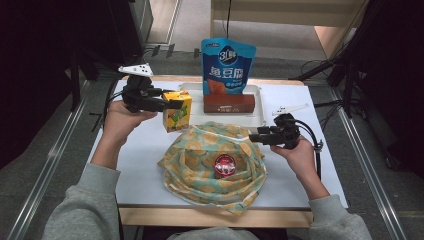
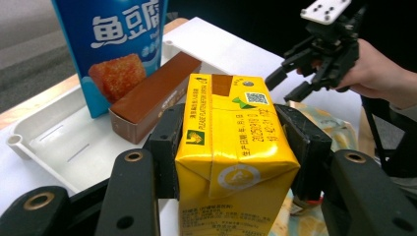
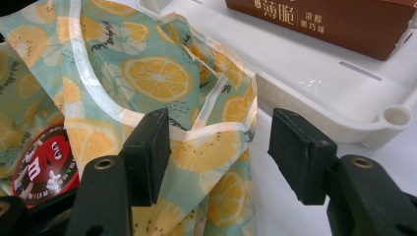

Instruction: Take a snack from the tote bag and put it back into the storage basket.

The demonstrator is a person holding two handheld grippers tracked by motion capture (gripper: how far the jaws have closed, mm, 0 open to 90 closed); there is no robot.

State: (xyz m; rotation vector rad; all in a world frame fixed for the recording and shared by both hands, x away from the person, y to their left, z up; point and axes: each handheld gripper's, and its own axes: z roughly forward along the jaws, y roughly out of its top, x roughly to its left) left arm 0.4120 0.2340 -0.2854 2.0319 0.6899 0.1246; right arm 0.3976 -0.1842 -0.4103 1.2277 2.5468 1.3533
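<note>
Here, upright juice carton (image 2: 231,152) between left jaws

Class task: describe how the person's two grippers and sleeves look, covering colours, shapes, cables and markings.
Both the left gripper and the right gripper are black, with blocky flat-faced jaws, brass-ringed holes in the linkages and a trailing black cable. Each carries a pale three-cornered plate dotted with small holes. The person wears grey sleeves, hands bare.
</note>
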